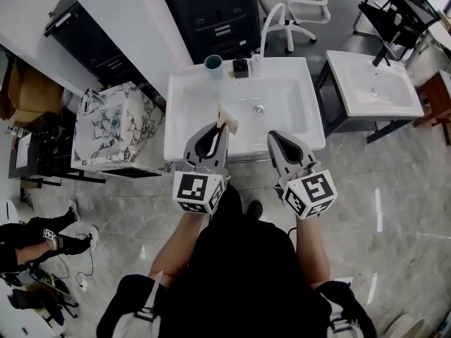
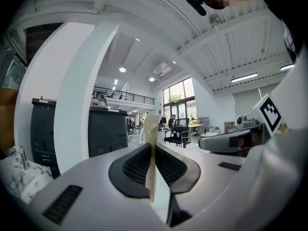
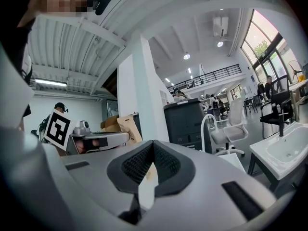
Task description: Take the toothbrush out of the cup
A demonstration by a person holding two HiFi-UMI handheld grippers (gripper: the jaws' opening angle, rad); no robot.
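White washbasin (image 1: pixel 184 129) on a grey marbled floor fills the middle of the head view. The teal cup (image 1: pixel 213 63) stands on its back rim at about 11 o'clock, just beside a small black box (image 1: pixel 241 67) at 12. We see no toothbrush standing in the cup; its mouth looks dark and empty, though it is small in the frame. Our left gripper (image 1: pixel 217 129) hangs over the basin's front edge at 7 o'clock, its jaws pressed together on a thin pale tan strip (image 2: pixel 150 148) that sticks out past the tips. We judge this may be the toothbrush, already clear of the cup, but seen edge-on we cannot tell for sure. Our right gripper (image 1: pixel 277 136), at 5 o'clock of the basin, has its jaws closed tip to tip with nothing pinched between them. If the strip is the brush, the lift is done and what is left calls for care. The pads grip only a narrow edge, so the piece could pivot or slip, and we should make the pinch firm. We should carry it low over the basin to a bare stretch of rim and part the jaws only once it rests. The right gripper is best held well apart from the cup, so nothing gets knocked.
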